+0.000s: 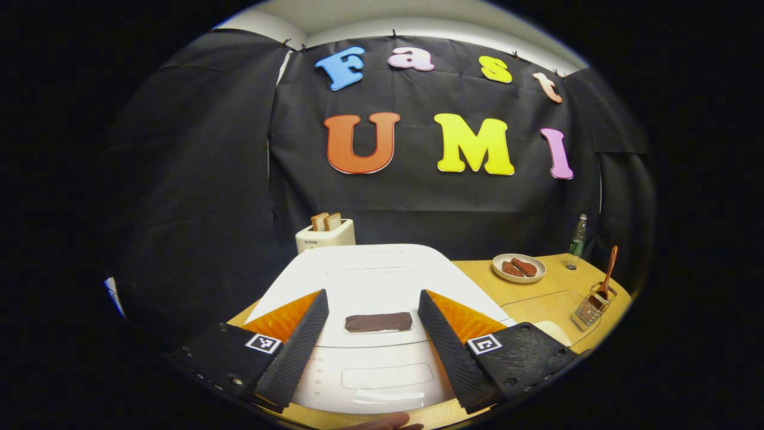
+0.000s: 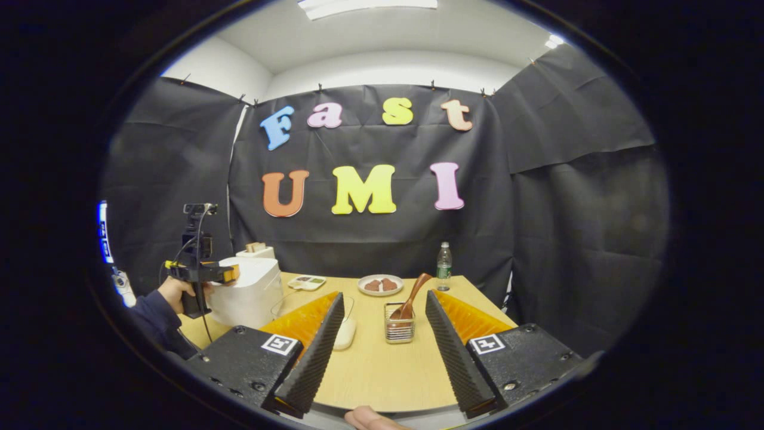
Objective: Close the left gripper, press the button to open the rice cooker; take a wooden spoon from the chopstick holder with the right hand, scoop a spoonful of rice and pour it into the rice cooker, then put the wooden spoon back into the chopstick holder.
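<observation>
Both grippers wide: left gripper over cooker btn, needs closing to press; right gripper faces spoon.

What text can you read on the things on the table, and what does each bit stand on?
"SUPOR": printed on the front of the toaster.
Label on the bottle: too small to read.
Faint marks on the front of the rice cooker: too blurred to read.
</observation>
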Tool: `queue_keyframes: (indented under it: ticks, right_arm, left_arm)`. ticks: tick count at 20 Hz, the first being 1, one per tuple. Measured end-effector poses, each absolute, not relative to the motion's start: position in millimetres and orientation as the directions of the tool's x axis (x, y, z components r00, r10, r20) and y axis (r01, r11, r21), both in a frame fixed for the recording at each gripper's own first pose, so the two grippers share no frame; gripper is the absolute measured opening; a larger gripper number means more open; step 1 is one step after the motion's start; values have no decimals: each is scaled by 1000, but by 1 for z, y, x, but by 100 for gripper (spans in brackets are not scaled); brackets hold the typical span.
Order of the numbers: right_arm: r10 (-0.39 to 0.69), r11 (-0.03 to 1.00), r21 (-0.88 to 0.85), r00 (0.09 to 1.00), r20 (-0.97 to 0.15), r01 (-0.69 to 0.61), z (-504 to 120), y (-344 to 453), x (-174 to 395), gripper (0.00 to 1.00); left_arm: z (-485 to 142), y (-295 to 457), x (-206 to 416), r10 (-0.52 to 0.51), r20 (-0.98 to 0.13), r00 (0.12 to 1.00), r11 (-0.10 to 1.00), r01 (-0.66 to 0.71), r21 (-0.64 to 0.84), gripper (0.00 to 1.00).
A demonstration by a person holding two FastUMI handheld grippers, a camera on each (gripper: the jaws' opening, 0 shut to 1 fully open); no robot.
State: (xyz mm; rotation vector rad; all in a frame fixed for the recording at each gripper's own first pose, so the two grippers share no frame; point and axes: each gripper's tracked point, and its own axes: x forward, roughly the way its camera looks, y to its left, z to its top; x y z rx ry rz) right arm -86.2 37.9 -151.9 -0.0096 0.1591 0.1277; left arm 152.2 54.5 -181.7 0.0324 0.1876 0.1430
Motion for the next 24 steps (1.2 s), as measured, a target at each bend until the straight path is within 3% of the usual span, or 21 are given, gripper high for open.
queue_keyframes:
  ticks: [6, 16, 20, 24]
  right_arm:
    - [103, 995, 10, 981, -166, -103, -154, 30, -81, 90]
    - [41, 999, -2, 988, -150, -41, -153, 15, -73, 89]
    - [34, 999, -13, 989, -147, -36, -149, 14, -76, 90]
    - [14, 1000, -19, 992, -126, -17, -139, 6, -82, 89]
  left_arm:
    - [-161, 35, 134, 115, -192, 975, 993, -112, 25, 95]
    - [-85, -3, 65, 101, -45, 994, 995, -101, 5, 94]
    - [-74, -52, 30, 1, -18, 1000, 1000, -1, -9, 94]
    - [-63, -66, -8, 11, 15, 1000, 999, -12, 43, 95]
